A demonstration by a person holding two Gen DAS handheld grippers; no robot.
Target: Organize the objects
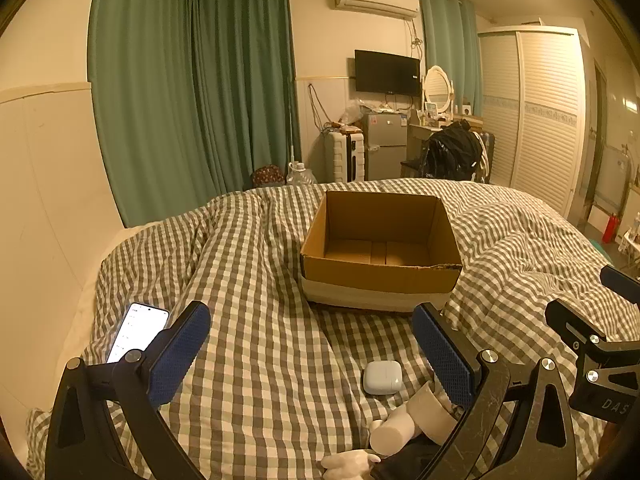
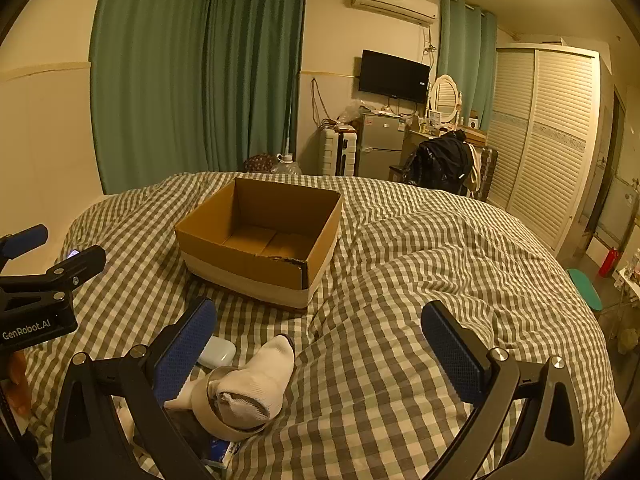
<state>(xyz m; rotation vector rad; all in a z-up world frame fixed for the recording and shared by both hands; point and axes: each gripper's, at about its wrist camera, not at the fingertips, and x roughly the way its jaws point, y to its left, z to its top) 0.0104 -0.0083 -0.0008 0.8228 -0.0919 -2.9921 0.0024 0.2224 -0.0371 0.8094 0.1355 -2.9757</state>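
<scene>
Meanwhile both grippers' blue-padded fingers gape wide, holding nothing; the small white earbud case lies on the checked bed between the left pair

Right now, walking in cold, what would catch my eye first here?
An open cardboard box sits empty in the middle of the checked duvet. Nearer the camera lie a small white earbud case and a rolled sock, with a lit phone off to the left. Green curtains fill the far wall.
</scene>
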